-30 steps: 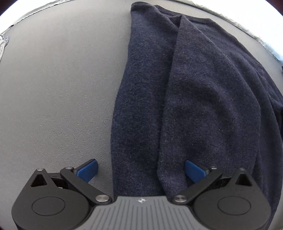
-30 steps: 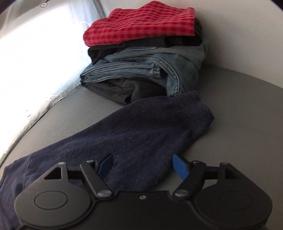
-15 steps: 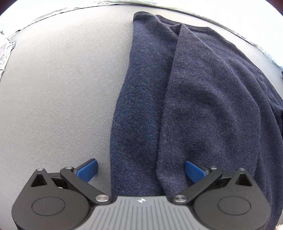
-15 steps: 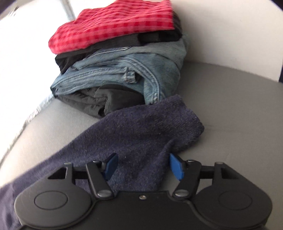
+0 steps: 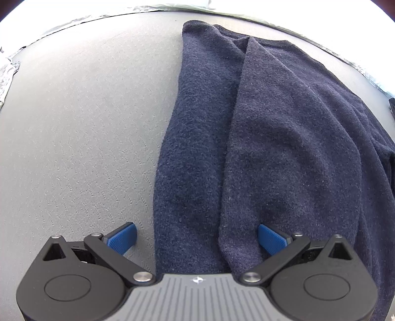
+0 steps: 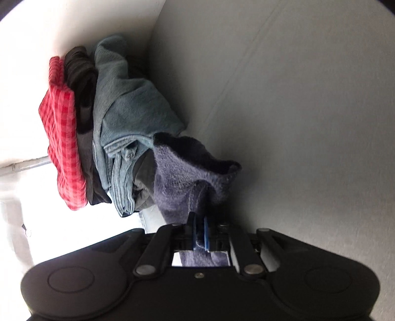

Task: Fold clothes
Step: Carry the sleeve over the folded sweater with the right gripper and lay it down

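Note:
A dark navy sweater (image 5: pixel 284 138) lies on the grey table (image 5: pixel 81 138), with one sleeve folded lengthwise over its left side. My left gripper (image 5: pixel 196 238) is open just above the sweater's near edge, its blue pads on either side of the folded sleeve. In the right wrist view, my right gripper (image 6: pixel 198 230) is shut on the cuff end of the navy sleeve (image 6: pixel 187 177) and holds it lifted, with the view rolled on its side.
A stack of folded clothes, a red checked shirt (image 6: pixel 61 153) on black cloth (image 6: pixel 81 98) and blue jeans (image 6: pixel 128 121), stands just beyond the held sleeve. The table's far edge (image 5: pixel 98 16) borders a bright area.
My right gripper has closed on the sleeve's end, lifted it and rolled about a quarter turn. My left gripper stayed open and drew back slightly along the sweater.

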The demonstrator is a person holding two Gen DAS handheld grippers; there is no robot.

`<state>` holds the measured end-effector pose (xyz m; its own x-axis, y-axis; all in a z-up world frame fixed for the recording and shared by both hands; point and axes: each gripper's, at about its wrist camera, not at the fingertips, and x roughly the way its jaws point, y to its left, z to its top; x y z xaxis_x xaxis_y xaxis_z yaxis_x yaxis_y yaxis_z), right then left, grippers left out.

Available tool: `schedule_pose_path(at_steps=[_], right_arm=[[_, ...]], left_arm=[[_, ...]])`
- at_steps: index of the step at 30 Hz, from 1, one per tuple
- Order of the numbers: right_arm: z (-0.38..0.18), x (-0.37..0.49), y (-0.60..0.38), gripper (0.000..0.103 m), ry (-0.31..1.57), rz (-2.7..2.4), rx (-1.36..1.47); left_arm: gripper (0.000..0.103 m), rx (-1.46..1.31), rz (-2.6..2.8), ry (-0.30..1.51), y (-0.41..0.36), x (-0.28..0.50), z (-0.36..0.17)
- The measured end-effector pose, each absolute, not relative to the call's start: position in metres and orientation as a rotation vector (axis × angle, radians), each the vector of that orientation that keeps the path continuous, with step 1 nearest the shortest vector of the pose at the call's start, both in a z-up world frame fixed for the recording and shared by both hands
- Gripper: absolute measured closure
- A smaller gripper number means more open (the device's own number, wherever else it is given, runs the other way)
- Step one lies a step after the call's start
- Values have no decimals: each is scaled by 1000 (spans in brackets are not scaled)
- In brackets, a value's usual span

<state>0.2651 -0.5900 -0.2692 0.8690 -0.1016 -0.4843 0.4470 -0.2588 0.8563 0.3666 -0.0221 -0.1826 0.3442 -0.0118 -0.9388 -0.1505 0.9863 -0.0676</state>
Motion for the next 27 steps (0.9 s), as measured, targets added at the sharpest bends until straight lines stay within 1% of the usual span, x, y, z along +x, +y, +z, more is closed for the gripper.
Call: schedule_pose_path(at_steps=[4,9,15,22,25,26,27], right_arm=[[-258,282,-569,98,293,-391,1770],[-244,306,-528,98,390,-183,1754],[-225,323,-455,99,606,73,1651],[-207,333,-341,99,858,396,1500],[-211,331,-306,86,993,395,1434],[-216,327,-302,72,1026,375,1427],[-220,323,-299,67,1054,358,1428]], left_arm=[[0,-146,85,1215,-25,362,-183],[0,-141,82,1208,-27,360,-183],[0,-129,74,1158,-29,355,-185],[0,-110,40,1104,-32,351,-186],[0,-101,30,1088,-33,351,-188],[0,-99,25,1083,-33,351,-188],[0,-97,22,1078,-33,350,-188]])
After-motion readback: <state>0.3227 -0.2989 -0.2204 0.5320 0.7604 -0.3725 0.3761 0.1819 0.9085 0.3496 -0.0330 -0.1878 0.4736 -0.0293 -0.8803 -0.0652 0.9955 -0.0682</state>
